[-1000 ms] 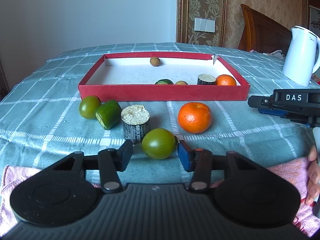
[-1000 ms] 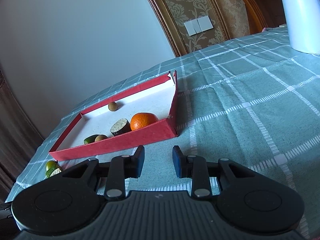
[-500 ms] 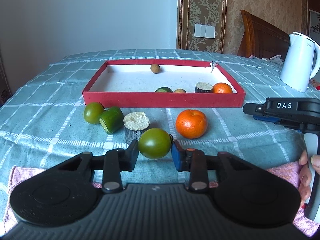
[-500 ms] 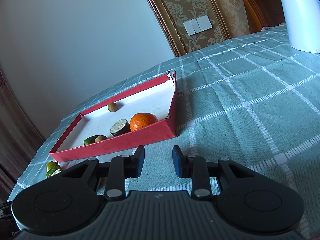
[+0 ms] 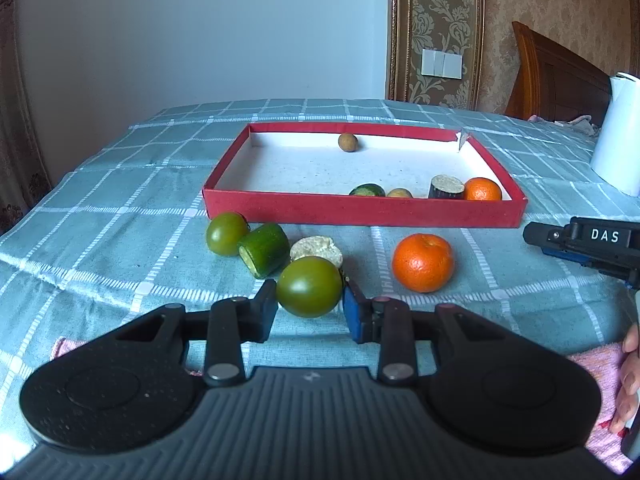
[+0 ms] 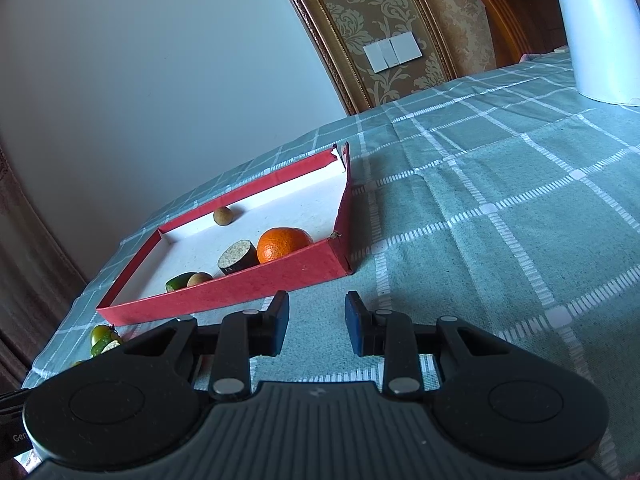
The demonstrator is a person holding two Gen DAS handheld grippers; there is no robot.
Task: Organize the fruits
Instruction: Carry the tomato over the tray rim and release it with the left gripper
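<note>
My left gripper (image 5: 310, 300) is shut on a green tomato (image 5: 309, 287) and holds it above the checked cloth. Behind it lie a cut eggplant piece (image 5: 317, 248), a cucumber piece (image 5: 264, 250), another green tomato (image 5: 226, 233) and an orange (image 5: 423, 263). The red tray (image 5: 360, 212) beyond holds an orange (image 5: 482, 189), an eggplant piece (image 5: 447, 187), a cucumber piece (image 5: 367, 190) and two small brown fruits. My right gripper (image 6: 316, 316) is open and empty, hovering near the tray's front right corner (image 6: 340, 264).
A white kettle (image 5: 618, 136) stands at the right on the table, also in the right wrist view (image 6: 596, 28). A pink towel (image 5: 596, 372) lies along the near table edge. The right gripper's body (image 5: 584, 240) shows right of the loose orange.
My left gripper closed on the green tomato and lifted it off the cloth, rising and shifting left. The right gripper barely moved.
</note>
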